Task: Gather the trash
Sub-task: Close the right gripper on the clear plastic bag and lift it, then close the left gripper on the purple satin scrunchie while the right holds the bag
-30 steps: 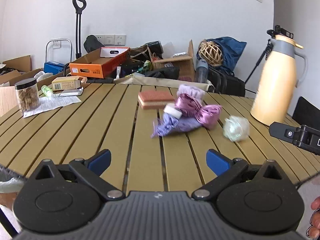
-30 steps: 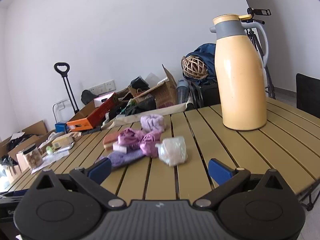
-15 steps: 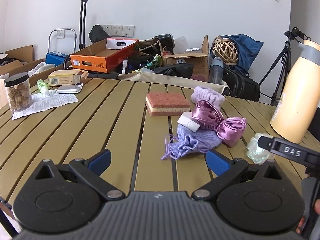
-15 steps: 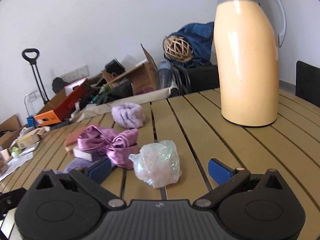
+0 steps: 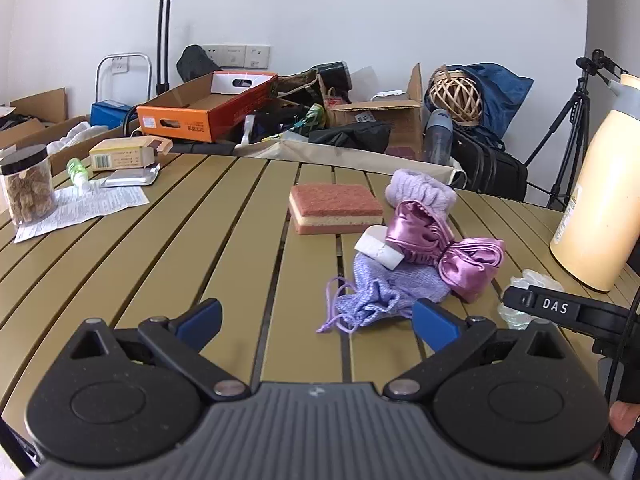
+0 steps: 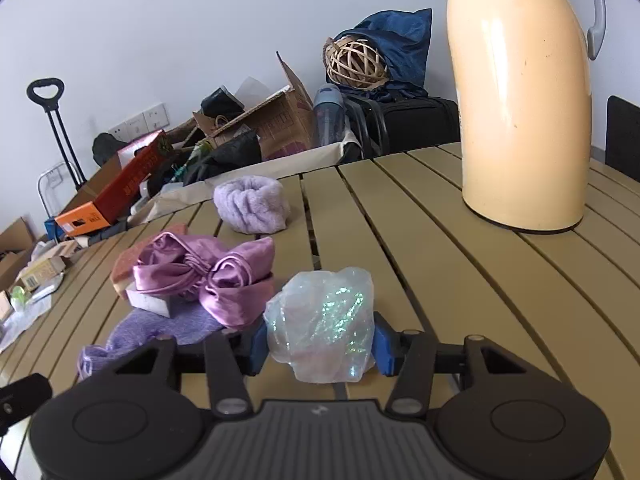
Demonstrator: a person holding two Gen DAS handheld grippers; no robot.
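The right gripper (image 6: 318, 344) is being held low over the table (image 6: 460, 280), angled downward, and its jaws are closing on the plastic wad (image 6: 322, 326), which is being pressed between both blue pads (image 6: 383, 344). The wad is lying on the slats toward the table's right side, just beside the satin bow (image 6: 208, 276) and in front of the jug (image 6: 520, 96), which is standing near the right edge. The left gripper (image 5: 316, 318) is being held angled down over the near part of the table with its jaws spread wide and nothing between them; the knit pouch (image 5: 384, 292) is lying just ahead of its right pad. A sponge (image 5: 334, 208) is lying mid-table, a jar (image 5: 28, 184) at the left edge. Beyond the far edge, boxes (image 5: 208, 108) and bags are being kept against a white wall
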